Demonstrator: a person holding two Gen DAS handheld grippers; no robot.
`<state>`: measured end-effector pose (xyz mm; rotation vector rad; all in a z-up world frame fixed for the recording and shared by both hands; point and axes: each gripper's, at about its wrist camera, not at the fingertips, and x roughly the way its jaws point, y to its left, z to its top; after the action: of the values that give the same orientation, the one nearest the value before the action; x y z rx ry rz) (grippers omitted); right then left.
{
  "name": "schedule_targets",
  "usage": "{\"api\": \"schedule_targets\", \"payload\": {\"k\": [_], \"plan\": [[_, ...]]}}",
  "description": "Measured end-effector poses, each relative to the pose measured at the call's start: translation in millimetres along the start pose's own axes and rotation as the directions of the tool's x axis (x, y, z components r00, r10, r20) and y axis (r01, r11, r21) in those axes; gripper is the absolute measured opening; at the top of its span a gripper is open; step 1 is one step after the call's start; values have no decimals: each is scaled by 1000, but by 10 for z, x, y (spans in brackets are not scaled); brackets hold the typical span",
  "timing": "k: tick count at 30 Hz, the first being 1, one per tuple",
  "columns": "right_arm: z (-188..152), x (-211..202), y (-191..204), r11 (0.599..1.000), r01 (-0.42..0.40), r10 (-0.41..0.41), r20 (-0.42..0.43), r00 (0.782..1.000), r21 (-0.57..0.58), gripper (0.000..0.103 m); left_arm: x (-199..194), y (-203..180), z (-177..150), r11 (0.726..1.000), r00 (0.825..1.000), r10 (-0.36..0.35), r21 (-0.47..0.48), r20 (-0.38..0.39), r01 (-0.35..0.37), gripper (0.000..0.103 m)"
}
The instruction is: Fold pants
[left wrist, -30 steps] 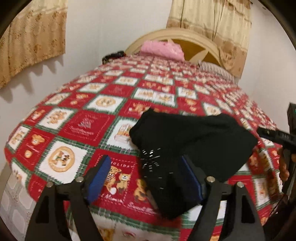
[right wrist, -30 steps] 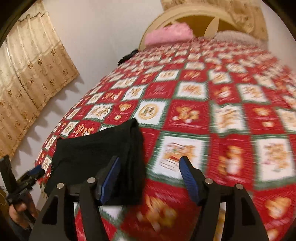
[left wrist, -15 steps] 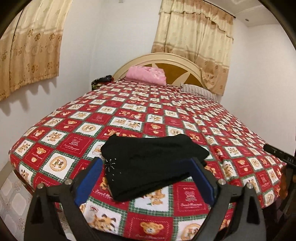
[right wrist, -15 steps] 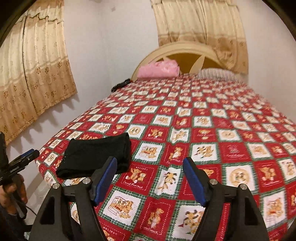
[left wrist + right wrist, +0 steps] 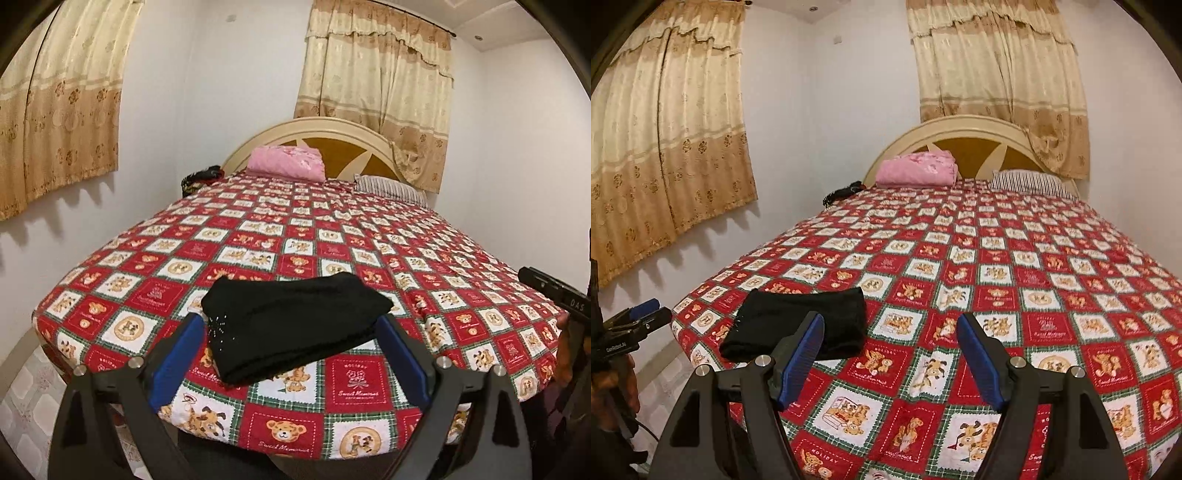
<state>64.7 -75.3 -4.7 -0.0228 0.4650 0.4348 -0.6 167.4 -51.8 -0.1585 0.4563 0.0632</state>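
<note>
Little left to spoil: black pants point(image 5: 295, 321) lying folded near the bed's point(image 5: 369, 236) foot corner, close enough to slide off if snagged. Left gripper point(image 5: 291, 354) spread wide, empty, hovering short of the pants; right gripper point(image 5: 890, 362) spread, empty, beside the pants, tilted slightly down

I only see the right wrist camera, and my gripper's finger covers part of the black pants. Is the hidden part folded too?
Observer: Yes. The left wrist view shows the whole pants, a neat folded stack with layered edges.
Operator: Is the other gripper holding them?
Observer: No. The left gripper has just been opening its jaws and pinches nothing. The pants lie free on the bed ahead of it.
Operator: Anything shiny on them?
Observer: Yes, tiny sparkly dots at their near left corner.
</note>
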Motion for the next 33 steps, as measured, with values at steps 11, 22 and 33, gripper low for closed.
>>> {"api": "schedule_targets", "payload": {"k": [11,22,33], "plan": [[65,-214,66,1000,-18,19,49,999,-15,76,-144,-147,64,999,999,-7,33,34,6,102],[78,-303,163,998,-20,24,70,997,-56,77,-221,-250,104,997,998,28,70,62,-33,103],[82,-376,247,996,-13,22,99,995,-90,77,-229,-322,109,996,998,22,82,66,-27,103]]}}
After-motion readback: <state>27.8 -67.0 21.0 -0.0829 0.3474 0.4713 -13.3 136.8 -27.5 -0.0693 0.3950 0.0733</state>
